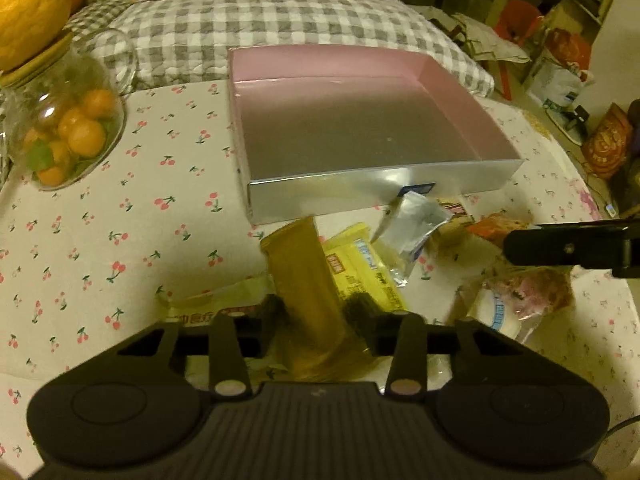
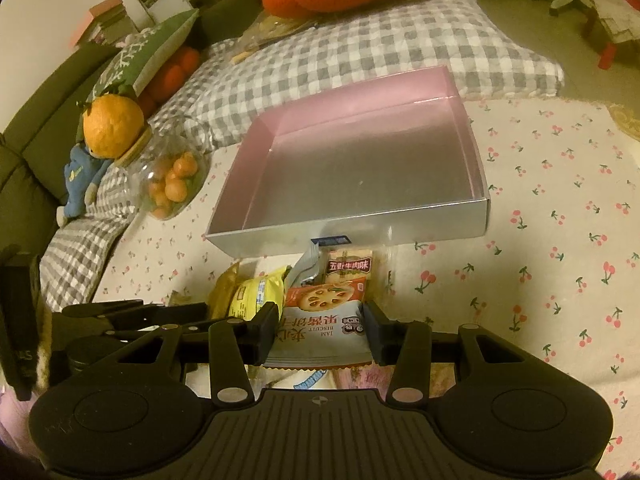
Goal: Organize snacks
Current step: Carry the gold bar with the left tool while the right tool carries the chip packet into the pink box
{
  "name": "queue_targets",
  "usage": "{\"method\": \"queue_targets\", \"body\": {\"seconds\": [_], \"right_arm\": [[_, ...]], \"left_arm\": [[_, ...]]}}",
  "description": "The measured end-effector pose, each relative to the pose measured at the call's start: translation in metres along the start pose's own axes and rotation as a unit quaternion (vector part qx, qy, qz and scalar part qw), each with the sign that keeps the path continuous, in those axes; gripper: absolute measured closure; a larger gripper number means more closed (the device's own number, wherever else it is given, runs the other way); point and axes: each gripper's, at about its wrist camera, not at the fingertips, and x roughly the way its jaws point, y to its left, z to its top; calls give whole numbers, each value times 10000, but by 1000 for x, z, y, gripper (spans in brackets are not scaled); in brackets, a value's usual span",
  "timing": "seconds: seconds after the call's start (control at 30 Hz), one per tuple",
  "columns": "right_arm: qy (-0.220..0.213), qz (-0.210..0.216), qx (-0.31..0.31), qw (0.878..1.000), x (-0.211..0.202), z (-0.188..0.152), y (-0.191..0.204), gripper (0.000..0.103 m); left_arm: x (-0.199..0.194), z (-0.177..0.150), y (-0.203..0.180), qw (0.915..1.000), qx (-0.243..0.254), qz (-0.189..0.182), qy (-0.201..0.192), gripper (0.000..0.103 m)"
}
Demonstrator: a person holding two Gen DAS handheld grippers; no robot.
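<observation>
The left gripper (image 1: 316, 312) is seen closed on a golden wrapped bar (image 1: 308, 280), tilted up between its fingers. To its right, the right gripper (image 2: 322, 330) stands part open astride a jam biscuit packet (image 2: 320, 320); contact is apparently not yet made. Ahead of both, an empty silver box (image 2: 400, 224) is placed. The packets are judged light, crinkly and slippery, best gripped across the body. The biscuit label is shown by the right view only; a yellow packet (image 1: 360, 268) is clearer in the left.
</observation>
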Motion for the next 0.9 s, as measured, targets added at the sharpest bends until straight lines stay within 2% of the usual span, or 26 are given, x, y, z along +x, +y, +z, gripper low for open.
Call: {"method": "queue_targets", "body": {"seconds": [0.1,0.27,0.43,0.67,0.9], "right_arm": [[10,-1,-23,10000,0,0,0,58],[3,1,-13,10000,-1,0,-1,58],[-74,16,25,10000,-5,2,-2,58],[-293,-29,74,9995,-13,19,-3,58],[-531,-210,333,9978,-2,46,-19,58]], "left_arm": [[-2,1,1,10000,-46,57,-2,78],[-3,1,14,9991,-427,-76,24,80],[-14,5,19,9977,-625,-211,-127,80],[-33,16,15,9971,-569,-271,-431,80],[-37,34,6,9966,-482,-262,-615,80]]}}
